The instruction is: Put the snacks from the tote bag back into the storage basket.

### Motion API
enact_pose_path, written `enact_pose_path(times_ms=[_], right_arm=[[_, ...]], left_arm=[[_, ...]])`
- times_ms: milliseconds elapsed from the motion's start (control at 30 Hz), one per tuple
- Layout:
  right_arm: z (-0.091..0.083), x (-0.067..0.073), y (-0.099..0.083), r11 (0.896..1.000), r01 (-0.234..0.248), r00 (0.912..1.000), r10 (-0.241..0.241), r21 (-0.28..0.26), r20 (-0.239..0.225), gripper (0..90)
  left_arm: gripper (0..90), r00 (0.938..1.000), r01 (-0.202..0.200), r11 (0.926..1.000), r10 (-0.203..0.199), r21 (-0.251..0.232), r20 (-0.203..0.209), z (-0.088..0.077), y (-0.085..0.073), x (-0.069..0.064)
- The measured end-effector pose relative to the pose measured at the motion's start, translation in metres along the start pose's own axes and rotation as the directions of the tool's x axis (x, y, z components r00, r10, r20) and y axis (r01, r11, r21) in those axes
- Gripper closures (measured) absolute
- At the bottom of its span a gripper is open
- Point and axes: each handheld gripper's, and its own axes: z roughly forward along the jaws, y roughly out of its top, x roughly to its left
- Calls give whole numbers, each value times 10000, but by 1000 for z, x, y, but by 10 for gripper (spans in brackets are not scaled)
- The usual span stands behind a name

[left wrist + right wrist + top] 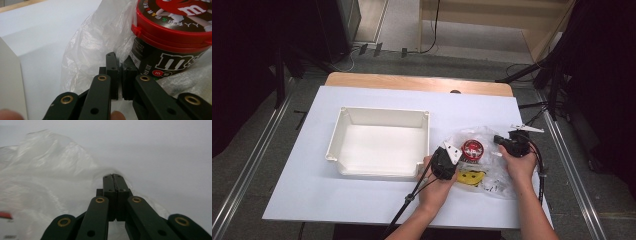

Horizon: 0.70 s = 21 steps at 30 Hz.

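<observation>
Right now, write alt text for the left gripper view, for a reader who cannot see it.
The left gripper, its two black jaws nearly closed, pinches crinkled clear plastic bag beside a dark candy tub with a red lid. White table lies behind, and the white bin's wall stands at left.

A clear plastic bag lies crumpled between the two grippers, an upright candy tub (red lid, dark body) standing within it just right of the left gripper. A yellow packet lies flat beside that gripper.
</observation>
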Motion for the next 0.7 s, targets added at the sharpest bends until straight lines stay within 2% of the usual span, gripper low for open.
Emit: enact_pose_path(times_ms=[67, 200, 333, 467, 533, 633, 700], right_arm=[[-1, -2, 1, 10000, -17, 9991, 17, -2, 421, 900], [-8, -4, 0, 9998, -160, 9972, 167, -107, 725, 881], [-35, 7, 1, 9914, -3, 9999, -12, -1307, -110, 821], [-70, 26, 2, 9698, 546, 9951, -725, -2379, -674, 746], [-84, 39, 0, 9607, 939, 9923, -1117, -2614, -540, 688], [-98, 55, -6, 9524, 1223, 9840, -1531, -2791, -914, 665], [-103, 66, -8, 9484, 1696, 9754, -2004, -2680, -920, 661]], left_arm=[[877, 10000, 56, 10000, -56, -31, 4, 0, 0, 0], [874, 9999, 141, 9999, -141, -34, 31, 0, 0, 1], [873, 9999, 148, 9999, -148, -12, 35, 0, 0, 1], [872, 9999, 146, 9999, -146, -41, 23, 0, 0, 1], [872, 9999, 170, 9998, -170, -67, 19, 0, 0, 0], [872, 9999, 143, 9999, -143, -78, 24, 0, 0, 1], [872, 9999, 156, 9998, -156, -86, 47, 0, 0, 1]])
